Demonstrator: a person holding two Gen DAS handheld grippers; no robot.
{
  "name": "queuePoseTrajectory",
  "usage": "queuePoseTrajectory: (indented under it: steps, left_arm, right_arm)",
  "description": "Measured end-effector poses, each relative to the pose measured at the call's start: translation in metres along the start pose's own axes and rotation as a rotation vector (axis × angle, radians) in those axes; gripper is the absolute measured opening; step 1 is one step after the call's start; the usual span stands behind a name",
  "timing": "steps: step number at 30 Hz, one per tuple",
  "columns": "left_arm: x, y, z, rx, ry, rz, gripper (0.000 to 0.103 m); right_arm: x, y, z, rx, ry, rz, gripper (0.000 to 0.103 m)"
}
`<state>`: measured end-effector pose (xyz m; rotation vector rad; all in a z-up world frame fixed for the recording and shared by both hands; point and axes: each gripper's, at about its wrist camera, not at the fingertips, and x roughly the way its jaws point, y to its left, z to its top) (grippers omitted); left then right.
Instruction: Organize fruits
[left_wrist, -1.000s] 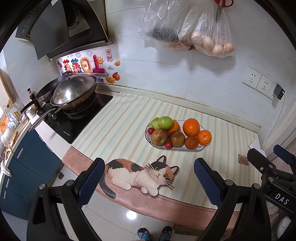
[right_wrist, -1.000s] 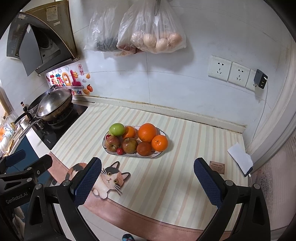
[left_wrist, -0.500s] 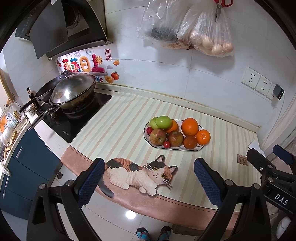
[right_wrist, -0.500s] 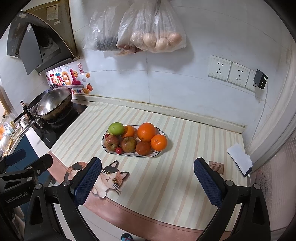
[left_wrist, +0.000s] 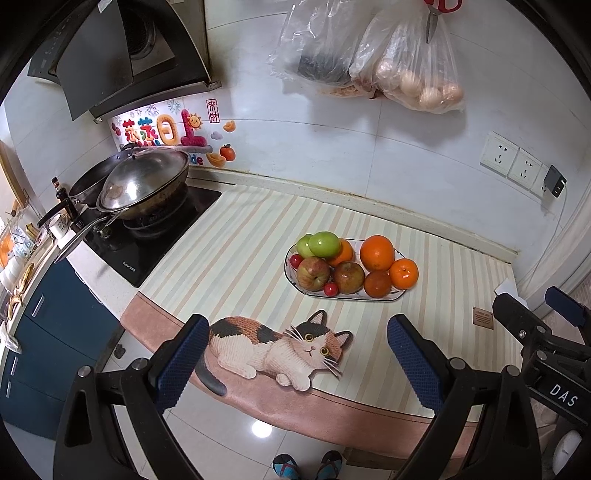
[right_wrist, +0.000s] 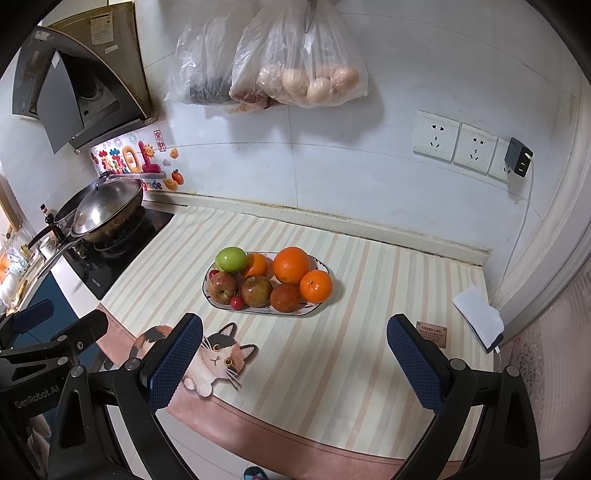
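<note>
Both tools gape wide, nothing held: left tool (left_wrist: 295, 363), right tool (right_wrist: 294, 360). Fruit plate (left_wrist: 400, 293) on the striped desk (right_wrist: 351, 354), ahead of both, well apart. Cat picture (left_wrist: 280, 345) just beyond left tool.

Fruit plate (left_wrist: 398, 294) mid-counter — wok (left_wrist: 146, 184) far left
</note>
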<state>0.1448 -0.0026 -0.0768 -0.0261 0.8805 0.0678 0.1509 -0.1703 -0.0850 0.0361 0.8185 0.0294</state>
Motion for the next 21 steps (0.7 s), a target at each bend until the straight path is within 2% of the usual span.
queuePoseTrajectory:
  steps: [21]
  left_arm:
    - [0.0003,-0.0028,0.0018,0.002,-0.005,-0.003,0.099]
  right_arm:
    - [-0.0021,-0.0002,0.0002,0.008,-0.003,-0.006,0.102]
